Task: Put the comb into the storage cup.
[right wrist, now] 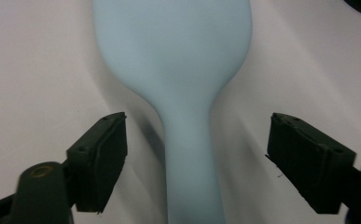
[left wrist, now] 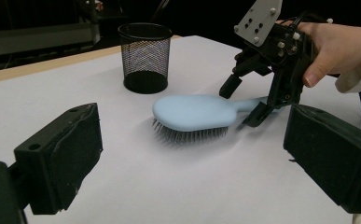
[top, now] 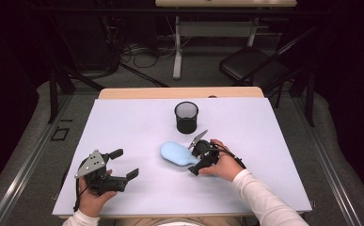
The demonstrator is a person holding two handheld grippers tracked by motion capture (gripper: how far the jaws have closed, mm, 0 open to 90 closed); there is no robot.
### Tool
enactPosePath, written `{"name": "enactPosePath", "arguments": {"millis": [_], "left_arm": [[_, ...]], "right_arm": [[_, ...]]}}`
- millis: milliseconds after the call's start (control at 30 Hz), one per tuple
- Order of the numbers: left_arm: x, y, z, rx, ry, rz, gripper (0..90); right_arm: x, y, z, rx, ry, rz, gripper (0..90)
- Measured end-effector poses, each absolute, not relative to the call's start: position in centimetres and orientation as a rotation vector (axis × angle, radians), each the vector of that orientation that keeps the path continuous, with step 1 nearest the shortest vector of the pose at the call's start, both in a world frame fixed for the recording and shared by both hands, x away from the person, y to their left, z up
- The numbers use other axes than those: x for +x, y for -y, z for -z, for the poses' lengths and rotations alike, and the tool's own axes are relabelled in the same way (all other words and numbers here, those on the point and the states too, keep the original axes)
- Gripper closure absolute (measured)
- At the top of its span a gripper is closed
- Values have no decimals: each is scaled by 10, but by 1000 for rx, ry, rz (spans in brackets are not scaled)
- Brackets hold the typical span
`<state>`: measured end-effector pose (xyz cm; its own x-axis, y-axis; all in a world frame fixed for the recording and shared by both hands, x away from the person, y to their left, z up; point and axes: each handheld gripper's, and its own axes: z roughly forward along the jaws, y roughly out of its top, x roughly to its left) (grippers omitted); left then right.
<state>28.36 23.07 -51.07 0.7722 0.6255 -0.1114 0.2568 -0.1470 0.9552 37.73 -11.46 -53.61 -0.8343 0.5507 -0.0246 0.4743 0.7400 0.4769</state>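
While the right gripper (right wrist: 194, 163) is straddling the pale-blue plastic hairbrush's (top: 177, 154) handle, jaws apart and gripping nothing, an off-centre squeeze risks swivelling the head toward twelve o'clock.

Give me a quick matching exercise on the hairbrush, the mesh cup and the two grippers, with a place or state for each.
Things:
1. hairbrush
2. mesh cup
3. left gripper
4. right gripper

States:
A. jaws astride the handle, not yet pressing on it
B. stands upright, beyond the brush
C. lies bristles down on the table
D. open, with nothing between its jaws, apart from the brush

Pairs: 1-C, 2-B, 3-D, 4-A
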Motion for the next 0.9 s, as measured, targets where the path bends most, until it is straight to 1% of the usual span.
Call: {"name": "enactPosePath", "arguments": {"millis": [67,367,433,667,733,900], "left_arm": [[283,-231,511,1732,-699,-375,44],[283,-231,511,1733,-700,-375,44],[284,-231,511,1734,-697,-372,44],[284,-231,511,1734,-699,-372,44],[284,-231,511,1734,-699,-372,44],[284,-231,511,1734,-700,-371,44]], "right_arm": [[378,115,536,811,-2775,-697,249],[377,114,535,782,-2783,-701,439],[377,114,535,770,-2781,-704,463],[377,112,536,770,-2789,-696,486],[377,111,537,759,-2793,-690,519],[376,109,538,739,-2804,-690,519]]}}
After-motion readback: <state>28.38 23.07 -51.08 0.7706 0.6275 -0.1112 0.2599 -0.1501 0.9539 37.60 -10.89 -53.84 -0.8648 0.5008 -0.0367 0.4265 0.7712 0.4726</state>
